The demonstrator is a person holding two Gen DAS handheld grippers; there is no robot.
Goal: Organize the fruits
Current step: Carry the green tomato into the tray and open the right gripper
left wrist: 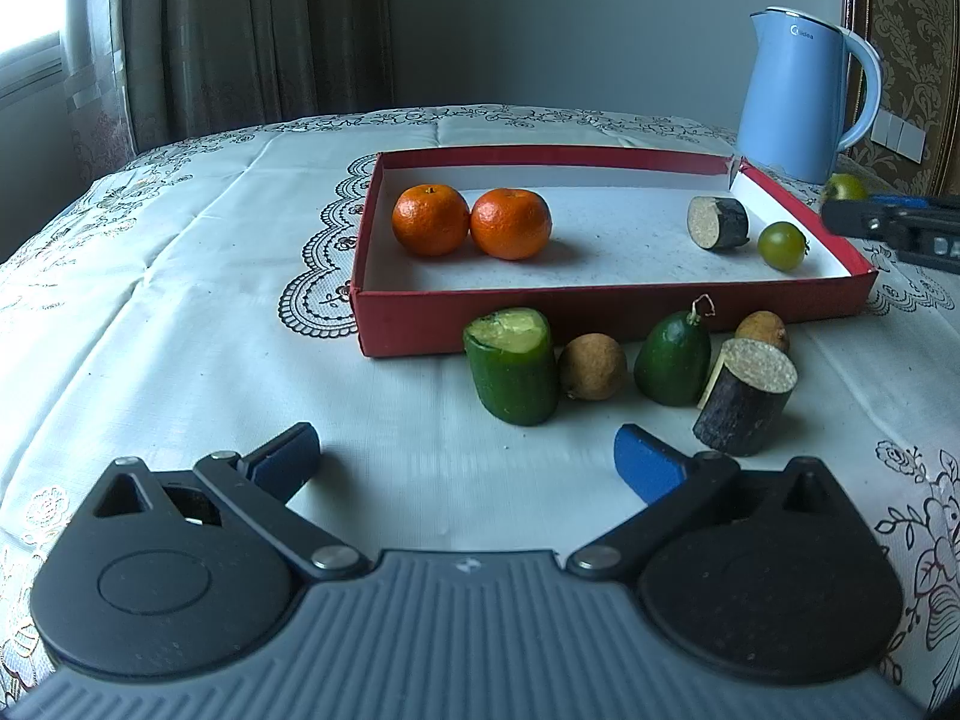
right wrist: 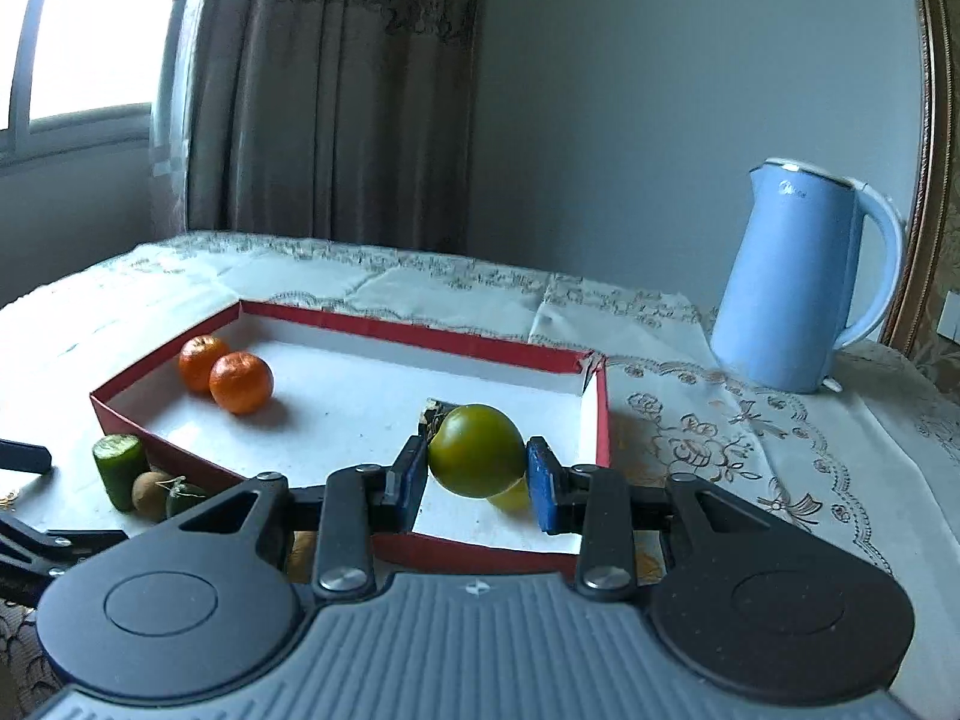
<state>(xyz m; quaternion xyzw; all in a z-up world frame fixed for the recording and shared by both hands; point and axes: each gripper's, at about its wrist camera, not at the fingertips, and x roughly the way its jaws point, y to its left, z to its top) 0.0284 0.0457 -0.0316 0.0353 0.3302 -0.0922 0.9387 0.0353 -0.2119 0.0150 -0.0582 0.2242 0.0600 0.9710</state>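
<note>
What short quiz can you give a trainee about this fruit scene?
1. What does the right gripper hold?
A) an orange
B) a green fruit
C) a cucumber piece
2. True or false: the left gripper is open and holds nothing.
3. How many oranges lie in the box?

Key: 1 B; 2 true; 3 two.

two oranges (left wrist: 471, 221), two longans (left wrist: 593, 366)
</note>
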